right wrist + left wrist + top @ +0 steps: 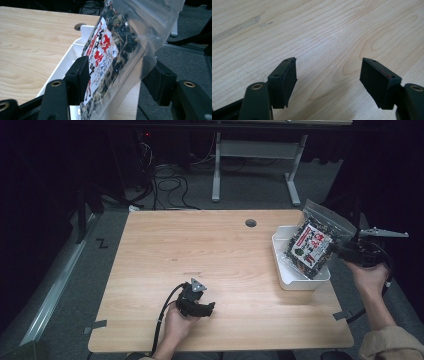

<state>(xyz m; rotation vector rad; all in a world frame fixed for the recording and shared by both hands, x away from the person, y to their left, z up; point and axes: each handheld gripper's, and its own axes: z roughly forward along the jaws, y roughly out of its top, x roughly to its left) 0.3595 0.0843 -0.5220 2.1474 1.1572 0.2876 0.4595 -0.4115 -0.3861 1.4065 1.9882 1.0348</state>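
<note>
Right gripper view: clear plastic bag of dark dried food [117, 37] standing in white plastic tray [75, 46], right gripper [119, 62] wide and slack around it. Placement likely done, withdrawal left. Left gripper [328, 60] empty, jaws apart.

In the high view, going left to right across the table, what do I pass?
Left gripper in the person's hand near the front edge → round cable hole near the back edge → white bin at the right edge → clear bag of dark dried food standing in it → right gripper.
</note>
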